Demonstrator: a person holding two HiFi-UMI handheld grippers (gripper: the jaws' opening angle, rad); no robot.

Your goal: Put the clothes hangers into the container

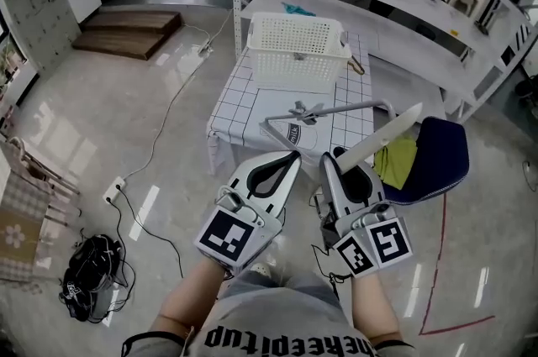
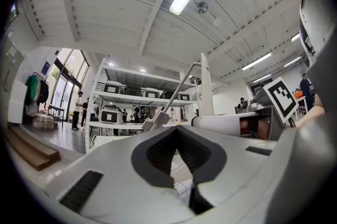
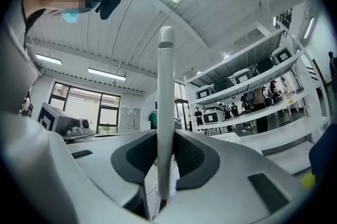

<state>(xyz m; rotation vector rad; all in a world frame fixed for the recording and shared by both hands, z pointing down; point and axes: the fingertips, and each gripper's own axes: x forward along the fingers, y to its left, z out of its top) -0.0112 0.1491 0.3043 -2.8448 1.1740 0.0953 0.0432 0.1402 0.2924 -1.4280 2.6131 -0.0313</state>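
My right gripper (image 1: 340,159) is shut on the end of a flat white hanger arm (image 1: 382,137). The arm slants up to the right, above the table's near edge. In the right gripper view the same white hanger arm (image 3: 165,112) stands upright between the dark pads of my right gripper (image 3: 164,157). My left gripper (image 1: 288,157) hovers beside it, shut on nothing; in its own view the left gripper (image 2: 178,136) has its pads together. A grey metal hanger (image 1: 336,109) with a clip lies across the table just beyond both grippers. The white slatted container (image 1: 298,49) stands at the table's far end.
The table (image 1: 239,107) has a white checked cloth. To the right is a blue seat (image 1: 437,154) with a yellow-green cloth (image 1: 395,160) on it. White shelving (image 1: 403,2) runs behind and to the right. A black bag (image 1: 91,278) and cables (image 1: 168,107) lie on the floor at left.
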